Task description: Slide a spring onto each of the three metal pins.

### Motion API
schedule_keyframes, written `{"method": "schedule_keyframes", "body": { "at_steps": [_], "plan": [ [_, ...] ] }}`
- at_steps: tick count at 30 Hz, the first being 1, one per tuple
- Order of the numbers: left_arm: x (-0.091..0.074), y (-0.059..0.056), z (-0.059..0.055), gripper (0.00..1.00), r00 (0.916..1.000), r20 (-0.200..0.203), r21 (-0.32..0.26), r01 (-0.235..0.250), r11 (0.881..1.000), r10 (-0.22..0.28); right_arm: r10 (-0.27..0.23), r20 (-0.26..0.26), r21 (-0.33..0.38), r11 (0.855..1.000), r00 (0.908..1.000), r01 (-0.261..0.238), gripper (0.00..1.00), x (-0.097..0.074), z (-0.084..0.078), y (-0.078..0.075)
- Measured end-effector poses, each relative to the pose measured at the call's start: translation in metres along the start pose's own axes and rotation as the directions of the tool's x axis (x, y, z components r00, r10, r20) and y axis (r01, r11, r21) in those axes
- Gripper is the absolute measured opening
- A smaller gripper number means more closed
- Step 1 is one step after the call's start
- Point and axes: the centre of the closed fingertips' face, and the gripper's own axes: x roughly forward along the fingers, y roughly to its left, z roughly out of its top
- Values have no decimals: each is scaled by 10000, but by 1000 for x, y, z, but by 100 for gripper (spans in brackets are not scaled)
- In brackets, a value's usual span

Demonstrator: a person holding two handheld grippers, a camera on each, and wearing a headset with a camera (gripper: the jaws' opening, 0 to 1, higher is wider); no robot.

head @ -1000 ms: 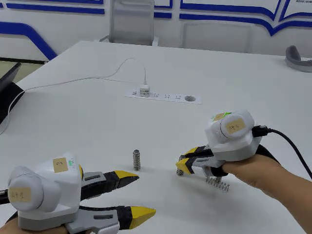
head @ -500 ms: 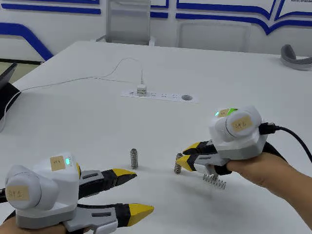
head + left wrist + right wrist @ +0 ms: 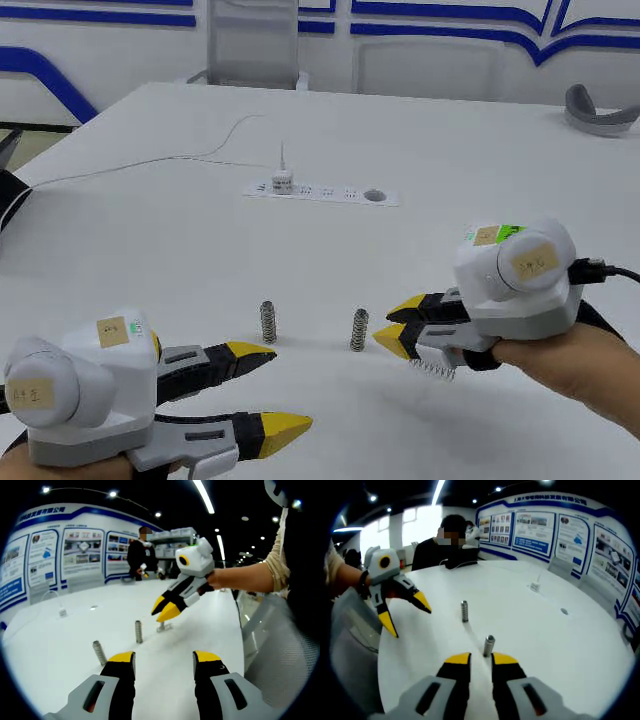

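Two short metal pins stand upright on the white table [image 3: 150,250], each with a spring around it: one pin [image 3: 268,322] on the left, the other pin [image 3: 359,329] a little to its right. A loose spring [image 3: 432,370] lies on the table under my right gripper [image 3: 396,326]. That gripper sits just right of the second pin [image 3: 489,645], its jaws slightly apart and holding nothing. My left gripper [image 3: 274,392] is low at the front left, open wide, short of the first pin [image 3: 100,652]. The second pin [image 3: 138,631] stands beyond it.
A white power strip [image 3: 320,192] with a plugged-in charger [image 3: 282,181] and its cable lies across the middle of the table. A grey curved object [image 3: 598,110] rests at the far right edge. A seated person [image 3: 447,545] is beyond the table.
My right gripper has let go of the spring on the second pin and drawn back to the right. The spring now stands tall on that pin. The left gripper has stayed put.
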Motion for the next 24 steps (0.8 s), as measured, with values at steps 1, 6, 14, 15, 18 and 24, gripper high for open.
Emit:
{"method": "schedule_keyframes", "body": {
  "at_steps": [1, 6, 14, 15, 18, 24],
  "plan": [
    [0, 0, 0, 47, 10000, -1, 1, -4, 10000, 4, -5, -12, -13, 10000, 10000, 4, 17, -1, -1, 0],
    [0, 0, 0, 47, 10000, 17, -12, -10, 10000, 10, -12, -102, 1, 10000, 9999, 12, 17, -8, -10, 4],
    [-1, 0, 1, 47, 10000, 41, -9, -31, 10000, 31, -113, -250, 91, 9999, 9996, 116, 17, -19, -25, 6],
    [-1, 0, 1, 47, 10000, 35, 0, -32, 10000, 32, -133, -259, 121, 9998, 9996, 136, 17, -20, -26, 5],
    [0, 0, 1, 47, 10000, 26, 12, -10, 10000, 10, -231, -300, 227, 9995, 9993, 238, 17, -24, -31, 3],
    [1, -1, 1, 47, 10000, 4, 44, 33, 10000, -33, -448, -396, 433, 9980, 9982, 465, 17, -31, -41, -5]
  ]
}}
